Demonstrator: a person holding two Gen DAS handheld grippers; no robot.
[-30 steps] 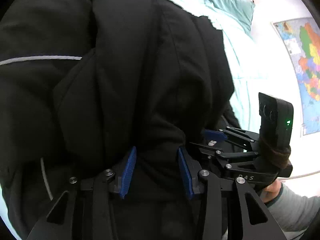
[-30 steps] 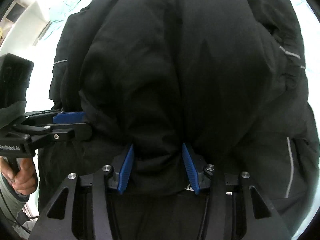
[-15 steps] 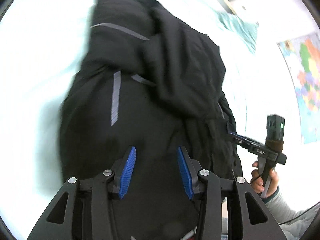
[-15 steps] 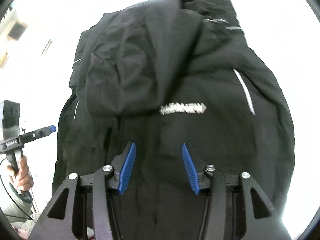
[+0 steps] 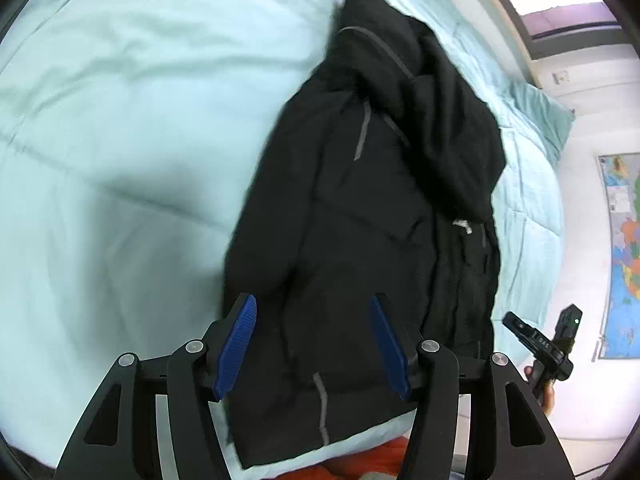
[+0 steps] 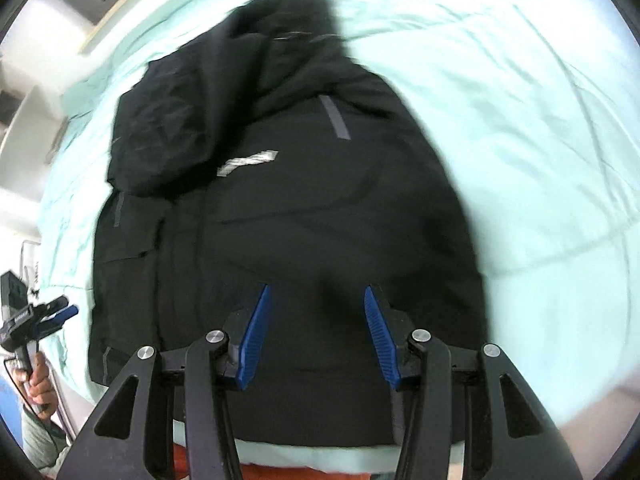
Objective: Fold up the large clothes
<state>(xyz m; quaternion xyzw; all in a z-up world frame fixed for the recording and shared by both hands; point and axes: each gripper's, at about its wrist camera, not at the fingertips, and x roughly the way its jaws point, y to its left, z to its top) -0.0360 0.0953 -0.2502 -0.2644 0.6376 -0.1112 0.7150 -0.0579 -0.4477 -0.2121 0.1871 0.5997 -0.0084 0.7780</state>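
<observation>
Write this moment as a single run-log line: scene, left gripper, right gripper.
scene: black jacket folded on pale green bedding | left gripper: open, jaws just widened, holding nothing | right gripper: open, holding nothing

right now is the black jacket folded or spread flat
Folded: the black jacket lies on the bed as a narrow bundle, one flap doubled over its upper corner.

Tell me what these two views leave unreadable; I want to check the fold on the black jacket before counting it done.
- Black jacket: its near hem is hidden behind the left gripper in the left wrist view, and behind the right gripper in the right wrist view.
- White logo: smeared by motion blur, lettering unreadable.
- Orange item: cut off by the bottom edge.
- Wall map: cropped by the fisheye rim.
</observation>
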